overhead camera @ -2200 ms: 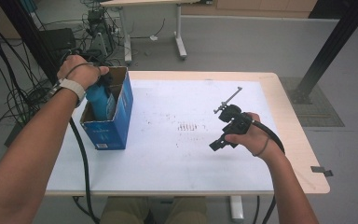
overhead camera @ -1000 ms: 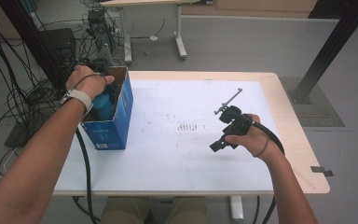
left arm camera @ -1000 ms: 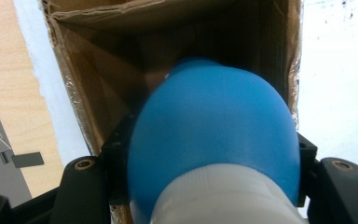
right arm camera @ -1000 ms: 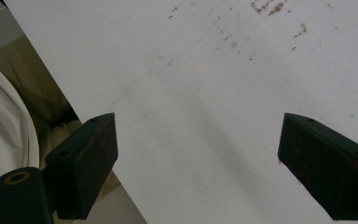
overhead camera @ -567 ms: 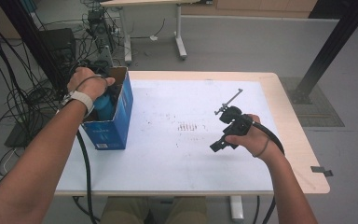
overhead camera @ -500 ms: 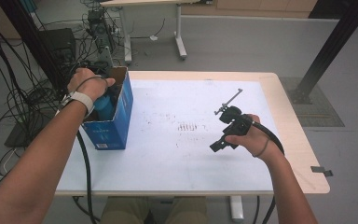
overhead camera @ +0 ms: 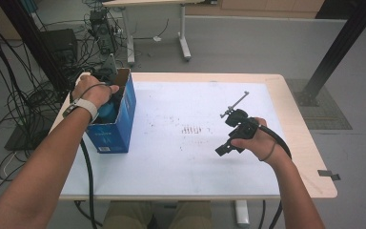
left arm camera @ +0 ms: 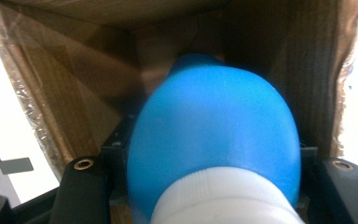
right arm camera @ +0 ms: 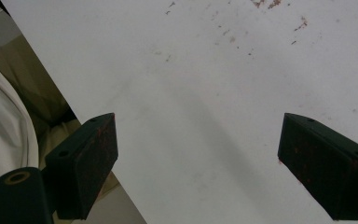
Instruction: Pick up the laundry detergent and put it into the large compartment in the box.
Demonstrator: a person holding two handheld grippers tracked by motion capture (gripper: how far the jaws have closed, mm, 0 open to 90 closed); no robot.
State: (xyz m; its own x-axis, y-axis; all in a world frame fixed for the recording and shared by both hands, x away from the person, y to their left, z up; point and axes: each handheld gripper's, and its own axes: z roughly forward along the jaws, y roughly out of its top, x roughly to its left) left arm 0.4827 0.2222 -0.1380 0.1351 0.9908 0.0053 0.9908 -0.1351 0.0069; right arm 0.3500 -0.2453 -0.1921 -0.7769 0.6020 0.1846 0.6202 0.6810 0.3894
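While the right claw (right arm camera: 198, 163) gapes idle, the left claw (left arm camera: 214, 186) pinches the blue bottle (left arm camera: 214, 135) inside the box (overhead camera: 124, 114).

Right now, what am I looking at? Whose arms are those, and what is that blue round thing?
A person sits at a white table and holds a grabbing tool, a claw, in each hand. One picture looks down from above. The other two come from little cameras riding on the claws. The left claw reaches into a blue cardboard box and squeezes a blue ball-shaped thing with a white ribbed part. The right claw is open over the bare table, holding nothing. Small reddish specks mark the tabletop.
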